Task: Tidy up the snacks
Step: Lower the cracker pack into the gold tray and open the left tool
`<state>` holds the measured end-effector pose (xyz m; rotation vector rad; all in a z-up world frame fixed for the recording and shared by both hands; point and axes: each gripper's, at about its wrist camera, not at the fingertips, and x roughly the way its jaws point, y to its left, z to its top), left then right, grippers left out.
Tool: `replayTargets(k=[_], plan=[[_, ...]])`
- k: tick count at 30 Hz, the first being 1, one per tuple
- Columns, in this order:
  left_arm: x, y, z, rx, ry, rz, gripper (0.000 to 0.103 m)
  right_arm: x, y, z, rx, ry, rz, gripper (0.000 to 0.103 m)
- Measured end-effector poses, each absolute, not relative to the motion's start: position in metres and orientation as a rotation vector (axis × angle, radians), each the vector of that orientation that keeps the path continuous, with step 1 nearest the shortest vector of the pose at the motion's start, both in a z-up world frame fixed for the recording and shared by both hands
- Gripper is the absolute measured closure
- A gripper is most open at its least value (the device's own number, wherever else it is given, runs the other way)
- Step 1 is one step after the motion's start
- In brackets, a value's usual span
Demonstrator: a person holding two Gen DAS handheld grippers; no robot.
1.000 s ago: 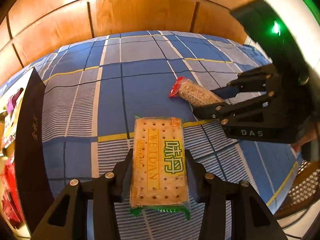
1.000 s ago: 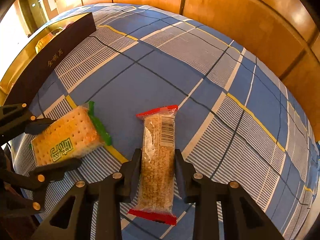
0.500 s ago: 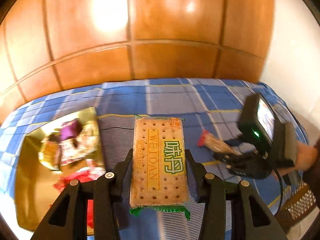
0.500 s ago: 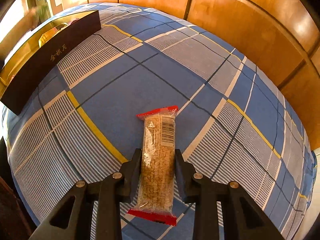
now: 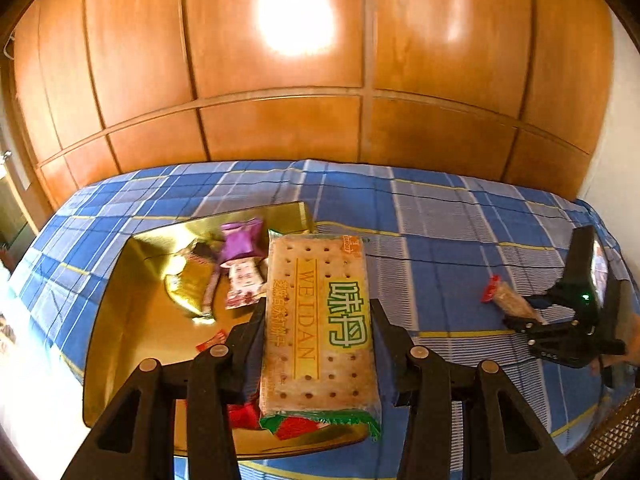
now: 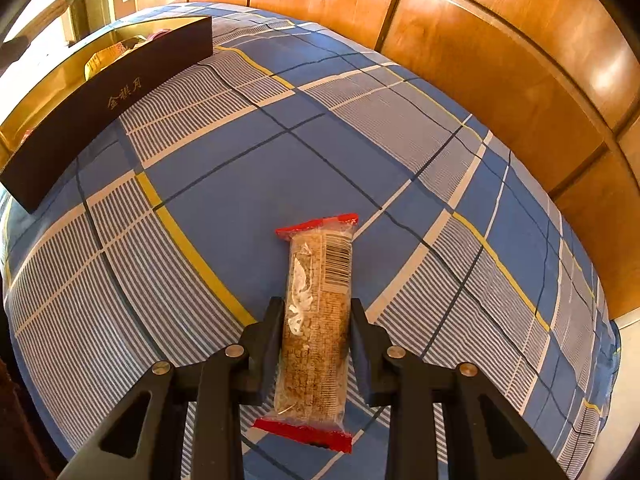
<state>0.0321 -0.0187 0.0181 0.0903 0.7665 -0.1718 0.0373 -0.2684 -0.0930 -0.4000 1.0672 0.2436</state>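
Note:
My left gripper (image 5: pixel 318 320) is shut on a flat WEIDAN cracker pack (image 5: pixel 320 320) with a green end and holds it in the air above the right part of a gold-lined box (image 5: pixel 120 320). The box holds a purple wrapped snack (image 5: pixel 242 240), a gold packet (image 5: pixel 188 286) and red packets. My right gripper (image 6: pixel 316 320) is shut on a clear grain bar with red ends (image 6: pixel 318 312), low over the blue plaid cloth (image 6: pixel 248 168). In the left wrist view the right gripper (image 5: pixel 520 316) and its bar (image 5: pixel 508 300) are at the far right.
The box's dark outer wall with gold characters (image 6: pixel 116 104) stands at the far left in the right wrist view. Wooden panelling (image 5: pixel 300 80) rises behind the cloth-covered surface. A woven basket edge (image 5: pixel 616 436) shows at the lower right of the left wrist view.
My left gripper lifted the cracker pack off the cloth and carried it left over the gold box. My right gripper stayed shut on the grain bar and rose slightly.

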Motion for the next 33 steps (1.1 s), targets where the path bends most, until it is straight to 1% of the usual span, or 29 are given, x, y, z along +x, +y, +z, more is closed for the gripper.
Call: replayTargets(k=[12,15,20,22,25,33], plan=[[0.034,0.029,-0.001,0.033,0.824,-0.082,0.057,0.043,-0.276,-0.093,-0.358,1.070,0.249,0.072],[0.037,0.059,-0.007,-0.029,0.855,-0.038,0.057,0.044,-0.277,-0.093,-0.356,1.070,0.253,0.072],[0.042,0.128,-0.019,-0.219,0.912,0.062,0.057,0.044,-0.276,-0.094,-0.358,1.072,0.252,0.072],[0.044,0.143,-0.023,-0.266,0.925,0.078,0.057,0.046,-0.277,-0.094,-0.353,1.075,0.252,0.072],[0.053,0.148,-0.029,-0.271,0.944,0.076,0.057,0.046,-0.276,-0.094,-0.355,1.075,0.251,0.072],[0.091,0.131,-0.056,-0.218,1.020,0.035,0.056,0.046,-0.277,-0.095,-0.349,1.077,0.249,0.072]])
